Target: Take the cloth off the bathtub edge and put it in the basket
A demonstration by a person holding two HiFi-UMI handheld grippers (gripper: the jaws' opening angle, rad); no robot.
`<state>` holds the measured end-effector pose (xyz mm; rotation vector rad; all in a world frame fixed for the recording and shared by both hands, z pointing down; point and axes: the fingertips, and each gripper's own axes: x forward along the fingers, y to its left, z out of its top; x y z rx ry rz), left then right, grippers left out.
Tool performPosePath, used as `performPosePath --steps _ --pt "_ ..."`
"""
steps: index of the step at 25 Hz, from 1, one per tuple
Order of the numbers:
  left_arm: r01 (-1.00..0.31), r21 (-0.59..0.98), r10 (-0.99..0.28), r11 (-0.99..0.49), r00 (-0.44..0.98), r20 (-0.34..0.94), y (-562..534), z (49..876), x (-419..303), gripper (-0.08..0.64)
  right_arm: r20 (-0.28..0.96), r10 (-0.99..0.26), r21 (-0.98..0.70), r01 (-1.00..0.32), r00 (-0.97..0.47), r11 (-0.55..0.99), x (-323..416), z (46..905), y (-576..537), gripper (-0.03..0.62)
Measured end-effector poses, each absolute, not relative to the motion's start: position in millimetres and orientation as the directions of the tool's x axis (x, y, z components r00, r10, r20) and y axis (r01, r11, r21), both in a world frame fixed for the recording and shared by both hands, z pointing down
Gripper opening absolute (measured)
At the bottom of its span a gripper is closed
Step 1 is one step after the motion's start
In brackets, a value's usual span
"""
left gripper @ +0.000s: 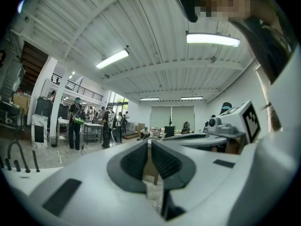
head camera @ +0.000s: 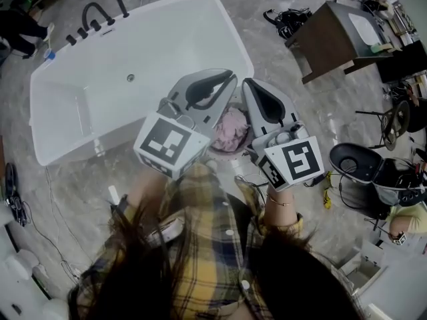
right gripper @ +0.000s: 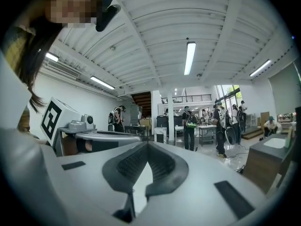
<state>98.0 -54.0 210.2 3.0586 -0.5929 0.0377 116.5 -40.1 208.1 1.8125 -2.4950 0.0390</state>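
In the head view a pink cloth [head camera: 231, 128] lies bunched in a small round basket [head camera: 227, 150] on the floor, just off the near corner of the white bathtub [head camera: 153, 42]. Both grippers are raised close to the camera, above the basket, and hide much of it. The left gripper [head camera: 229, 79] is shut with nothing in it, and the right gripper [head camera: 247, 84] beside it is also shut and empty. Each gripper view looks out level across the hall; the left gripper [left gripper: 149, 142] and the right gripper [right gripper: 147, 145] show their pads closed together on nothing.
A black tap [head camera: 99, 15] stands at the tub's far end. A dark wooden vanity [head camera: 333, 35] with a sink is at the back right, a black round seat [head camera: 352, 162] and cables at the right. Several people stand far off in the hall.
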Motion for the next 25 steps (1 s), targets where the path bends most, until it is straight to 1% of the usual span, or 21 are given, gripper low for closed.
performPosePath --steps 14,18,23,25 --pt "-0.395 0.009 -0.394 -0.919 0.919 0.031 -57.7 211.5 94.6 0.035 0.066 -0.934 -0.009 -0.937 -0.35 0.35 112.1 210.3 -42.8 0.015" --pt "-0.389 0.0 -0.389 -0.921 0.92 0.04 -60.6 210.8 95.1 0.035 0.072 -0.934 -0.011 -0.936 -0.351 0.351 114.0 211.5 -43.0 0.015" --pt "-0.39 0.037 -0.389 -0.92 0.92 0.045 -61.4 216.0 88.2 0.034 0.075 -0.935 -0.013 -0.938 -0.347 0.347 115.2 214.5 -39.4 0.015" --pt "-0.383 0.016 -0.382 -0.924 0.923 0.041 -58.5 216.6 86.0 0.035 0.073 -0.936 -0.013 -0.939 -0.345 0.345 116.9 215.6 -36.4 0.015"
